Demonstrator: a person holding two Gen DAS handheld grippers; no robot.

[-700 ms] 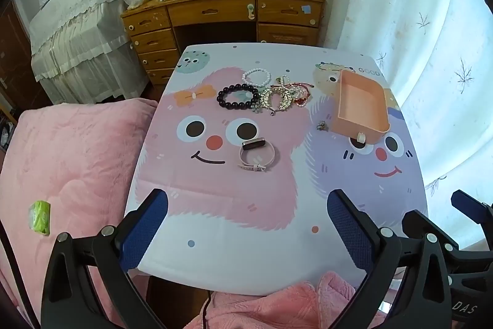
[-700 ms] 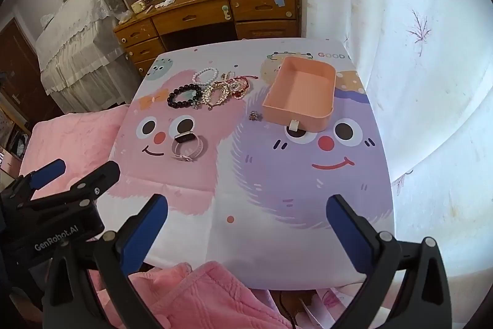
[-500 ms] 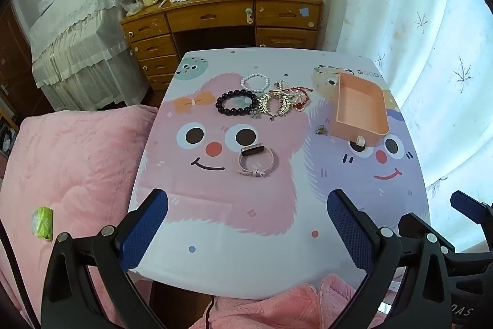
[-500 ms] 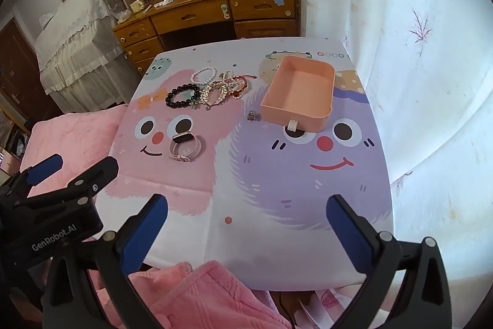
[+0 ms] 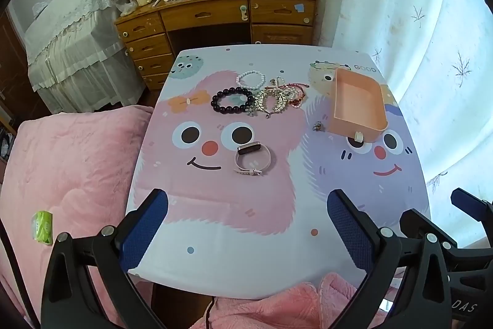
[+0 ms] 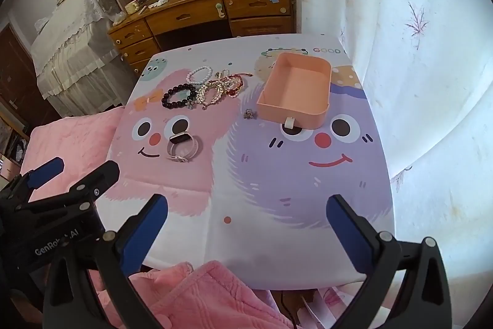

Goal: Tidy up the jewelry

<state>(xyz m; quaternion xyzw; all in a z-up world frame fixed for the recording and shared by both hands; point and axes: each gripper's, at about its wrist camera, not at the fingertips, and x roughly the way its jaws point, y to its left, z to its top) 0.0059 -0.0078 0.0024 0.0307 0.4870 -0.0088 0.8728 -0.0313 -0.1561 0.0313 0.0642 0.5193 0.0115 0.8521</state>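
**Mei:** Both grippers hang at the near edge of the table. The left gripper (image 5: 247, 221) has its jaws spread wide with nothing between them, and the right gripper (image 6: 247, 224) is the same: released, empty.

**Jun:** So how far along is the tidying?

**Mei:** By my reading, it hasn't begun. The pink tray (image 5: 379, 100) on the far right is bare inside. Every piece lies loose on the cartoon tablecloth (image 5: 215, 236).

**Jun:** Where exactly?

**Mei:** A pink watch (image 5: 252, 158) sits alone, mid-table and nearest the grippers. Farther back is a cluster: a dark bead bracelet (image 5: 231, 100) on the left, a white pearl bracelet (image 5: 250, 80) just beyond it, a gold leaf-shaped piece (image 5: 271, 103) touching the dark beads' charm, and a red cord bracelet (image 5: 295, 94) tangled against that. A small charm (image 5: 318, 126) lies just beside the tray's near left corner.

**Jun:** Anything in the way?

**Mei:** The path to the watch looks open. The tangle is the likely trouble; lifting one piece may drag its neighbours. Around the table: a pink blanket (image 5: 71, 168) to the left, a wooden desk (image 5: 215, 8) beyond, curtains (image 5: 431, 20) on the right.
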